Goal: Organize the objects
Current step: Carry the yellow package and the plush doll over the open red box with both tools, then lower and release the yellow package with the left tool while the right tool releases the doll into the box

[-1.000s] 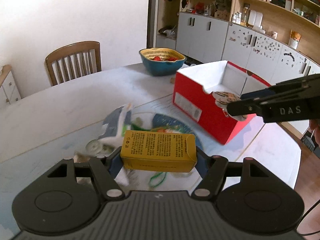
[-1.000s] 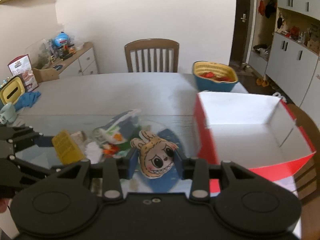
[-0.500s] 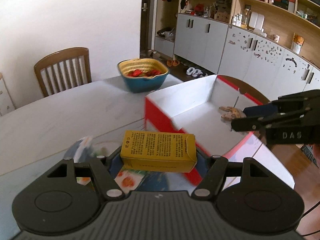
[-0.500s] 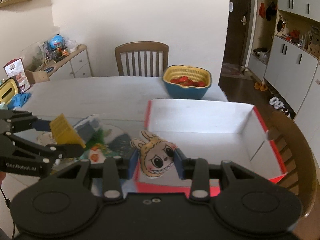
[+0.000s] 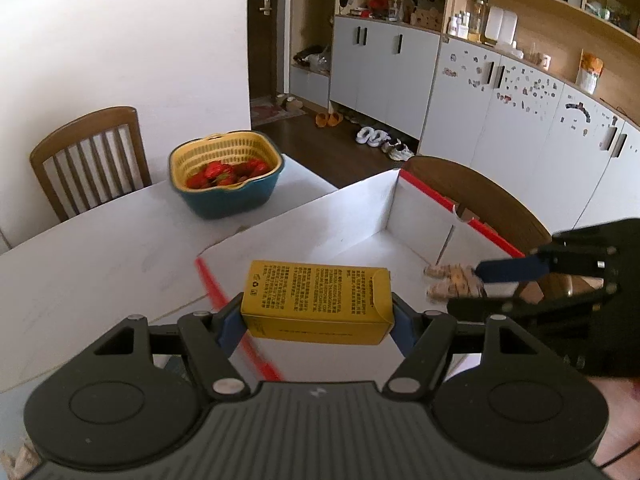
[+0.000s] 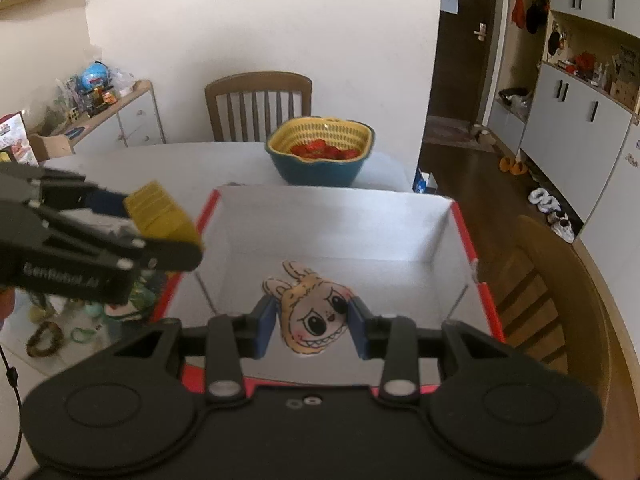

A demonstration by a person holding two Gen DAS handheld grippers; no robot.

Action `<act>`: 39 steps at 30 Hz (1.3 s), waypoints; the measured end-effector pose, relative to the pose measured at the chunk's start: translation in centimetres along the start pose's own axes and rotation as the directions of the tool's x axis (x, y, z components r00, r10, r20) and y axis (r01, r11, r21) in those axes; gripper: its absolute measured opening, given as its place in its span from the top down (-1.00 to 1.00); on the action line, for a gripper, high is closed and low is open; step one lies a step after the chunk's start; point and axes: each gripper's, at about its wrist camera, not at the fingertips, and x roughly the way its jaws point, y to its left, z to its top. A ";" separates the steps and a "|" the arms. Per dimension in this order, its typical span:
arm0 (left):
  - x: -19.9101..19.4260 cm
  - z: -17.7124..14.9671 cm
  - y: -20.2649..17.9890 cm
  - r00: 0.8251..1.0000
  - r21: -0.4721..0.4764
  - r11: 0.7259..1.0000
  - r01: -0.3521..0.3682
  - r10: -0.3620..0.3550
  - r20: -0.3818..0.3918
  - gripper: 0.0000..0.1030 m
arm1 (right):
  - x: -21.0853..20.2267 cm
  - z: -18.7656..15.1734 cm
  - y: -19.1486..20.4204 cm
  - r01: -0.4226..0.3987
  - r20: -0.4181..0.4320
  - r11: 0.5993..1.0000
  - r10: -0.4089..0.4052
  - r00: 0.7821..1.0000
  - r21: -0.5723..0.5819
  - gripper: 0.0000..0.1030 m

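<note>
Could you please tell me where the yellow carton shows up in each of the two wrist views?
Left wrist view: the yellow carton sits low in the centre, clamped in the left gripper.
Right wrist view: it is at the left edge, halfway up, poking out of that same gripper.
Shared landmark: the strawberry basket on the table beyond the red box.

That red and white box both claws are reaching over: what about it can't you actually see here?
- Box floor: right wrist view, its near part is hidden behind the cartoon-face toy and the right gripper.
- Box's near wall: left wrist view, covered by the yellow carton in the left gripper.
- Carton's print: too small to read.
- Clutter beside the box: right wrist view, blurred.
</note>
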 end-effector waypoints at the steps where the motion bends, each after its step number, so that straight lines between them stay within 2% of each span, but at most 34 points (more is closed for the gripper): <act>1: 0.6 0.3 -0.3 1.000 0.006 1.000 0.000 0.001 -0.004 -0.39 | 0.3 -0.1 -0.5 0.003 -0.005 1.000 -0.003 1.000 -0.003 0.27; 6: 4.3 2.0 -2.1 0.999 0.037 0.999 -0.004 0.006 -0.043 -0.39 | 2.1 -0.3 -2.7 0.013 -0.036 1.000 -0.014 0.999 -0.020 0.27; 12: 9.0 2.6 -3.4 0.991 0.067 0.998 -0.015 0.024 -0.132 -0.39 | 5.1 -0.1 -4.6 -0.001 -0.109 0.998 -0.005 0.994 -0.058 0.27; 23: 14.9 3.4 -3.8 0.965 0.088 0.996 -0.009 0.032 -0.262 -0.33 | 11.0 0.5 -6.3 -0.098 -0.319 0.990 0.059 0.946 -0.106 0.28; 31: 16.8 2.2 -3.4 0.943 0.061 0.998 -0.004 0.024 -0.332 -0.33 | 13.0 -0.1 -6.0 -0.115 -0.391 0.984 0.052 0.919 -0.139 0.27; 36: 16.7 1.6 -3.3 0.941 0.059 0.998 0.005 0.015 -0.339 -0.33 | 13.2 -0.5 -6.1 -0.106 -0.395 0.983 0.038 0.918 -0.150 0.25; 39: 16.1 1.6 -3.3 0.945 0.054 0.999 0.009 0.009 -0.327 -0.33 | 12.9 -0.5 -6.4 -0.108 -0.384 0.985 0.050 0.922 -0.132 0.22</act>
